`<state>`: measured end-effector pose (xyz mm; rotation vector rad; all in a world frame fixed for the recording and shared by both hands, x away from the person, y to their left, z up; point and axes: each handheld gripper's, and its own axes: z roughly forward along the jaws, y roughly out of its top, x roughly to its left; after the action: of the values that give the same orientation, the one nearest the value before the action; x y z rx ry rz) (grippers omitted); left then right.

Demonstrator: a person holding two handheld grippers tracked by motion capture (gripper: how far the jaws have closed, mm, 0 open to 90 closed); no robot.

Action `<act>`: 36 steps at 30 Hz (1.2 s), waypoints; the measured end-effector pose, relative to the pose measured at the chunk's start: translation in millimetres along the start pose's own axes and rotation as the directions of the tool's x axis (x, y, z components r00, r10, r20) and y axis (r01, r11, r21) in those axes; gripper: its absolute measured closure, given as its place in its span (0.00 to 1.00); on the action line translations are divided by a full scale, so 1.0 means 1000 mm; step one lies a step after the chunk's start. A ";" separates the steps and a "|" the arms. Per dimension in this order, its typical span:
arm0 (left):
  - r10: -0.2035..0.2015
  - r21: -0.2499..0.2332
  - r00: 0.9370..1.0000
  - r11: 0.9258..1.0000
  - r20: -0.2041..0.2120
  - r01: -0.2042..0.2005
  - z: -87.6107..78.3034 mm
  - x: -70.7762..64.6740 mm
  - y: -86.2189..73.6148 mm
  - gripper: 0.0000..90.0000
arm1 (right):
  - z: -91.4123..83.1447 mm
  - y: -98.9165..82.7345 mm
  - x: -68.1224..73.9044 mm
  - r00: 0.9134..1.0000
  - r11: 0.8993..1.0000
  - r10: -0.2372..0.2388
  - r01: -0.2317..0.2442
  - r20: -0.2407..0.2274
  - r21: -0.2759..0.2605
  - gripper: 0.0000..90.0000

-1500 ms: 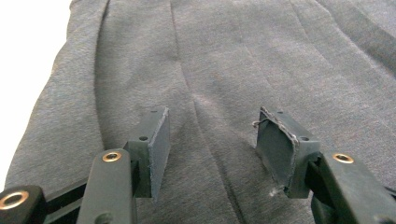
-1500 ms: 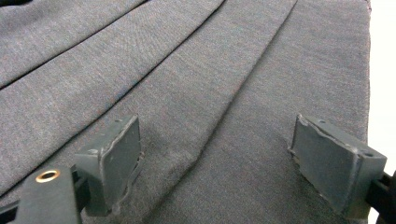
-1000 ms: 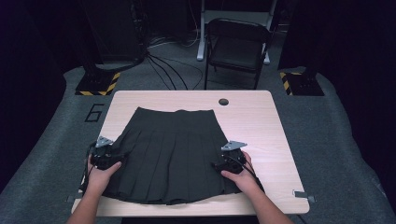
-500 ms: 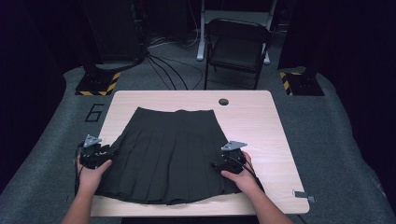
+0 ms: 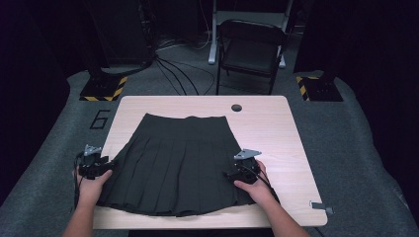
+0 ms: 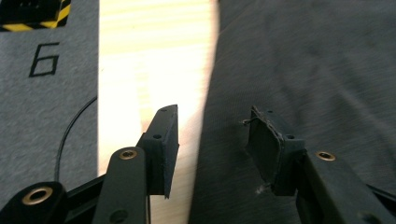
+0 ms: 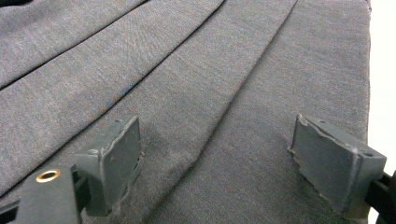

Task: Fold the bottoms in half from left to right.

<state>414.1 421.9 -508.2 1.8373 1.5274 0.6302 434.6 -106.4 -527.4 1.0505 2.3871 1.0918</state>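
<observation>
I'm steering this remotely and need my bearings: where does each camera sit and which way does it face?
High view: above the person's side, looking forward and down on the table and skirt; forearms, hands, left tongs, right tongs.
Left gripper view: on the left tongs, facing the skirt's edge; open jaws straddle it.
Right gripper view: on the right tongs, facing the pleats; open jaws.
Shared: all see the skirt.

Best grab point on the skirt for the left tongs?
Take the skirt by its left side edge, coming in from the bare table side. The left tongs stand open astride that edge, and the cloth lies flat, so the edge is the only part to pinch.
</observation>
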 end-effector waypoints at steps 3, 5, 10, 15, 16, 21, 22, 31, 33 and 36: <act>-0.004 0.004 1.000 1.000 -0.007 0.004 0.004 0.001 -0.003 0.59 | 0.000 0.000 0.000 1.000 1.000 0.003 -0.003 0.001 -0.006 0.17; -0.004 0.007 1.000 1.000 -0.008 0.004 0.005 0.001 -0.004 0.58 | 0.000 0.000 0.000 1.000 1.000 0.002 -0.002 0.000 -0.005 0.17; 0.008 0.025 1.000 1.000 0.004 -0.009 0.009 0.002 -0.007 0.58 | 0.000 0.000 0.000 1.000 1.000 0.003 -0.003 0.000 -0.005 0.17; -0.003 0.011 1.000 1.000 0.013 0.003 0.010 0.002 -0.009 0.59 | 0.000 0.000 0.000 1.000 1.000 0.003 -0.003 0.000 -0.005 0.17; -0.004 0.007 1.000 1.000 0.015 0.004 0.010 0.002 -0.010 0.59 | 0.000 0.000 0.000 1.000 1.000 0.002 -0.002 0.000 -0.005 0.17; 0.008 0.018 1.000 1.000 0.026 -0.008 0.009 0.002 -0.010 0.63 | 0.000 0.000 0.000 1.000 1.000 0.003 -0.003 0.000 -0.005 0.17; 0.010 0.006 1.000 1.000 0.025 -0.010 0.010 0.001 -0.010 0.66 | 0.000 0.000 0.000 1.000 1.000 0.003 -0.003 0.000 -0.004 0.17; -0.007 0.021 0.996 1.000 0.087 0.005 0.010 -0.001 -0.009 0.88 | 0.000 0.000 0.000 1.000 1.000 0.005 -0.005 -0.002 -0.005 0.17; -0.010 0.022 0.996 1.000 0.090 0.008 0.010 -0.002 -0.008 0.93 | 0.000 0.000 0.000 1.000 1.000 0.007 -0.007 -0.001 -0.006 0.17; 0.004 0.049 0.997 0.999 0.080 -0.008 0.009 -0.004 -0.006 0.94 | 0.000 0.000 0.000 1.000 1.000 0.006 -0.006 -0.002 -0.006 0.17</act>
<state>415.3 416.6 -518.4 1.8814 1.4978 0.5201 434.5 -106.2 -527.7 1.0558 2.3821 1.1024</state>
